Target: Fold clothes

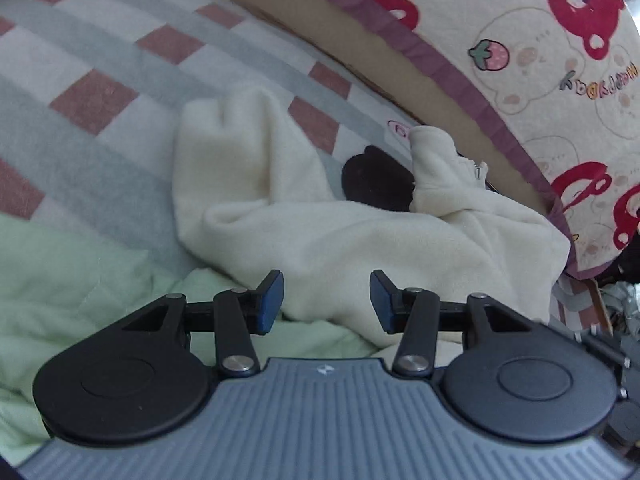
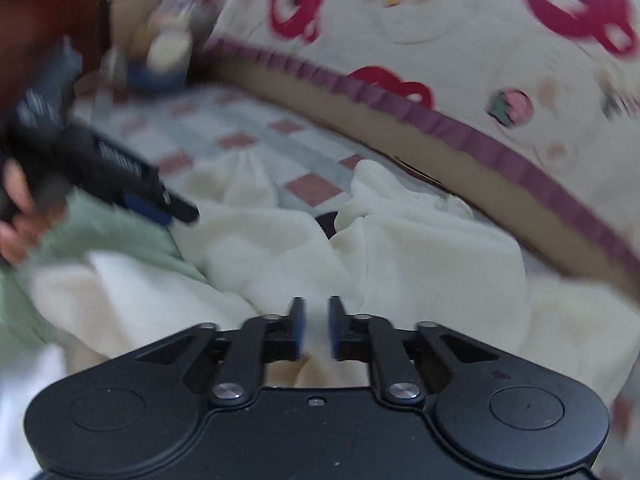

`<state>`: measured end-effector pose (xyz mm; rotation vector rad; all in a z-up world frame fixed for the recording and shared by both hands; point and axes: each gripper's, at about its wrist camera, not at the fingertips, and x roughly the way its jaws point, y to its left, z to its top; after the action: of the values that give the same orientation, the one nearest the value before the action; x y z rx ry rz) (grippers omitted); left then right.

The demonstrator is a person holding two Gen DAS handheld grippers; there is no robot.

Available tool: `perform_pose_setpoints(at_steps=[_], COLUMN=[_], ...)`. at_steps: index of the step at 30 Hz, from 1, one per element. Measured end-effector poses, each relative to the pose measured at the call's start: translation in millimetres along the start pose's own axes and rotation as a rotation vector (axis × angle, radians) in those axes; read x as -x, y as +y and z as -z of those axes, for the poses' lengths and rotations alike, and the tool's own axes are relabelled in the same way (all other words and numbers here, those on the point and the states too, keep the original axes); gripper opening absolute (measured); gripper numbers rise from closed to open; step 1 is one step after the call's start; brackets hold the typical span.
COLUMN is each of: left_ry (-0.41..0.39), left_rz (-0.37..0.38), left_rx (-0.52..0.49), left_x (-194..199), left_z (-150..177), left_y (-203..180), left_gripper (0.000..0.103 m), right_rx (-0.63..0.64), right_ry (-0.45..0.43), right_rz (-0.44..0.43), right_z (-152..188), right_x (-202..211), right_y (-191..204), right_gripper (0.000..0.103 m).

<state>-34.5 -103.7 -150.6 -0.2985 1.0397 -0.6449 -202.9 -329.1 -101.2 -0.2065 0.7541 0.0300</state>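
Observation:
A cream fleece jacket (image 1: 360,232) with a zipper (image 1: 478,170) lies crumpled on the checked bed cover; it also shows in the right wrist view (image 2: 420,256). My left gripper (image 1: 326,302) is open and empty, just above the jacket's near edge. My right gripper (image 2: 316,328) has its jaws close together with cream fleece between them, so it is shut on the jacket. The left gripper also shows in the right wrist view (image 2: 160,204), held in a hand at the left. A light green garment (image 1: 80,288) lies under the jacket's near side.
The bed has a pink, grey and white checked cover (image 1: 120,60). A cream quilt with red bear prints and a purple ruffle (image 1: 540,60) rises along the far right. A black item (image 1: 376,178) lies beside the jacket's collar. Blurred clutter (image 2: 160,40) stands at the far left.

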Motion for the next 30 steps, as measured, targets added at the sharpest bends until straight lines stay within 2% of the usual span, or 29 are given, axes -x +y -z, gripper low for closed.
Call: perform_pose_setpoints(at_steps=[1, 2, 4, 7, 9, 10, 11, 14, 16, 17, 20, 24, 27, 30], left_ry=[0.0, 0.004, 0.018, -0.001, -0.015, -0.019, -0.026, -0.056, -0.072, -0.075, -0.079, -0.085, -0.088, -0.092], left_rz=[-0.005, -0.002, 0.022, 0.024, -0.02, -0.04, -0.049, -0.033, -0.007, 0.0, 0.007, 0.015, 0.021, 0.027], left_rx=[-0.008, -0.013, -0.011, -0.035, -0.043, -0.043, -0.042, -0.041, -0.039, -0.05, -0.102, -0.172, -0.224, -0.276], left_x=[2, 4, 8, 13, 15, 15, 15, 16, 16, 14, 9, 2, -3, -8], left_z=[2, 3, 5, 5, 4, 4, 6, 10, 11, 11, 12, 14, 15, 17], left_y=[-1, 0, 3, 6, 6, 6, 6, 4, 2, -1, -12, -27, -38, -49], left_gripper=[0.046, 0.046, 0.046, 0.046, 0.046, 0.046, 0.046, 0.046, 0.046, 0.046, 0.046, 0.053, 0.053, 0.055], right_rx=[0.015, 0.031, 0.045, 0.007, -0.045, -0.042, -0.038, -0.03, -0.175, -0.222, -0.306, -0.446, -0.447, -0.489], right_ry=[0.015, 0.03, 0.067, 0.117, 0.124, 0.098, 0.072, -0.006, -0.072, -0.085, -0.047, -0.021, -0.026, -0.056], right_rz=[0.03, 0.06, 0.071, 0.053, 0.023, 0.072, 0.121, 0.266, 0.315, 0.34, 0.39, 0.313, 0.3, 0.246], right_z=[-2, -3, 1, 17, 23, 20, 16, 6, 0, 2, 20, 39, 40, 45], right_x=[-6, -11, -17, -21, -23, -25, -26, -31, -19, -15, -14, -21, -28, -29], right_y=[-1, -2, -3, 0, -1, -8, -14, -33, -71, -88, -118, -129, -122, -122], right_gripper=[0.042, 0.052, 0.053, 0.053, 0.048, 0.026, 0.009, 0.008, 0.008, 0.008, 0.008, 0.009, 0.01, 0.011])
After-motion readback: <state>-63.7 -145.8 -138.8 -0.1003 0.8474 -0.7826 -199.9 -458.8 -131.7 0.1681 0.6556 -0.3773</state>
